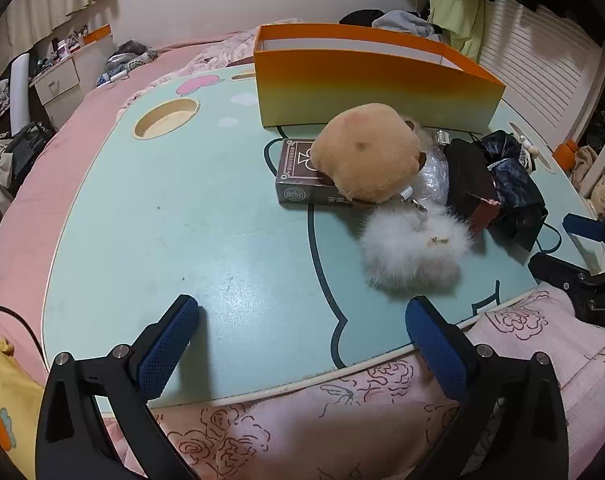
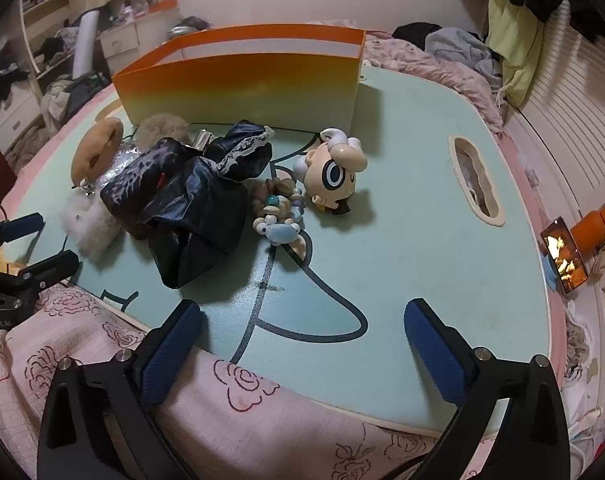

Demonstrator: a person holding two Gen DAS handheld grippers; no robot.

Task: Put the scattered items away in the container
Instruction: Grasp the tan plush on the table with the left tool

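An orange open box (image 1: 366,92) (image 2: 242,88) stands at the far side of a mint lap table (image 1: 182,220) (image 2: 422,220). In front of it lie a tan plush (image 1: 368,152) on a brown card box (image 1: 298,176), a white fur pompom (image 1: 414,256) (image 2: 86,220), a black shiny pouch (image 1: 498,184) (image 2: 190,200), a bead bracelet (image 2: 280,212) and a cartoon figurine (image 2: 334,172). My left gripper (image 1: 302,316) is open and empty near the table's front edge, short of the pompom. My right gripper (image 2: 302,320) is open and empty over the front edge, short of the bracelet.
The table sits on a pink floral quilt (image 1: 342,420) (image 2: 262,420). It has a round cup recess (image 1: 166,118) and a handle slot (image 2: 474,176). A lit phone (image 2: 562,256) and an orange bottle (image 2: 590,228) lie to the right. Drawers and clothes fill the background.
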